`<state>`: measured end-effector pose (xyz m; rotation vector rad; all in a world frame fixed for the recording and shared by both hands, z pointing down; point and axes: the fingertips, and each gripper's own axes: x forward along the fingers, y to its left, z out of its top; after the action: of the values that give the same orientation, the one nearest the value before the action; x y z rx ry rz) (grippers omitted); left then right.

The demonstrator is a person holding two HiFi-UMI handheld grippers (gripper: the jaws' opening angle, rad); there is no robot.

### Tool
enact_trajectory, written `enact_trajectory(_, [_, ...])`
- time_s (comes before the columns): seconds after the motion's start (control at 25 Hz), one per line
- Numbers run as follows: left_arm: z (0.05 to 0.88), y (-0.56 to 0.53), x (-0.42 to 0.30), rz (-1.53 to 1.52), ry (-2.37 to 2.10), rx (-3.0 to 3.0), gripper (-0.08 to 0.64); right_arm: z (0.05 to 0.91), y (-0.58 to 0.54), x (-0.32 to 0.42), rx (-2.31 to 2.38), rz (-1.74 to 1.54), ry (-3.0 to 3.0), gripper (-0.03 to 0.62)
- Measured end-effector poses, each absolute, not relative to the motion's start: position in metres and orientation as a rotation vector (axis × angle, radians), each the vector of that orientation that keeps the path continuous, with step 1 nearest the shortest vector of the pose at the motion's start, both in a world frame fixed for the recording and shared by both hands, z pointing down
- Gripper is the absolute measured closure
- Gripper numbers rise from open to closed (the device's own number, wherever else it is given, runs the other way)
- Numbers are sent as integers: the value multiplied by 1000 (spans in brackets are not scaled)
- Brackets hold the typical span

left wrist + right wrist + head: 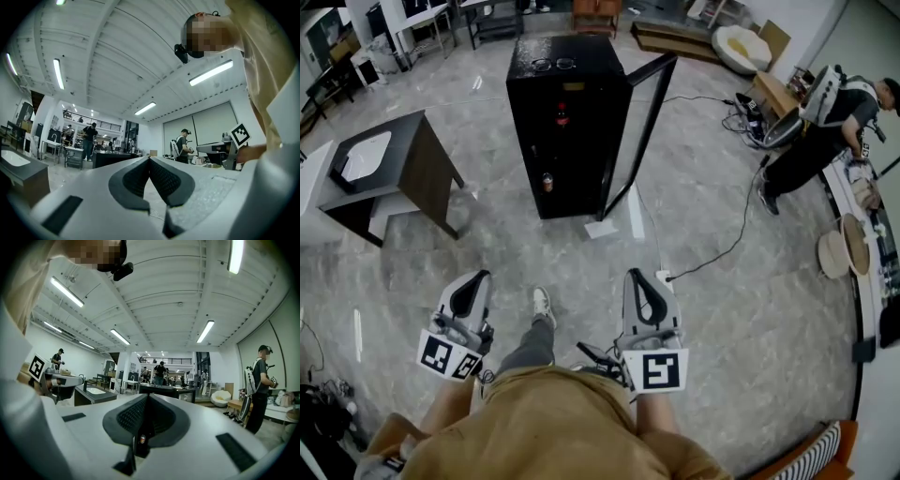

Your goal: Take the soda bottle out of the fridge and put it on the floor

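Note:
A black fridge (pixel 562 122) stands a few steps ahead on the floor, its door (pixel 639 131) swung open to the right. Inside, a dark soda bottle (pixel 562 115) with a red label stands on an upper shelf, and a small can (pixel 547 182) sits lower down. My left gripper (pixel 478 278) and right gripper (pixel 637 275) hang low in front of my body, far short of the fridge. Both are shut and hold nothing. In the left gripper view the left gripper (pixel 150 159) shows its pads pressed together. The right gripper (pixel 147 397) looks the same in the right gripper view.
A dark side table (pixel 403 164) with a white basin stands at the left. A person (pixel 825 127) bends over a bench at the right. A cable (pixel 741 230) and a white sheet (pixel 602 228) lie on the marble floor near the fridge. Glasses (pixel 553 64) rest on the fridge top.

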<state>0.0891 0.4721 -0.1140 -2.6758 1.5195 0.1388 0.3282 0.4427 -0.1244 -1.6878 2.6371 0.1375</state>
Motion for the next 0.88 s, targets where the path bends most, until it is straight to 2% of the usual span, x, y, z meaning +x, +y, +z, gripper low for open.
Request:
enact_trajectory(0.6, [-99, 187, 12, 100, 1518, -2777, 558, -123, 186, 237, -1761, 60, 2699, 589])
enact_trajectory(0.88, [-73, 121, -33, 64, 1477, -2937, 558, -111, 105, 181, -1742, -1, 2789, 589])
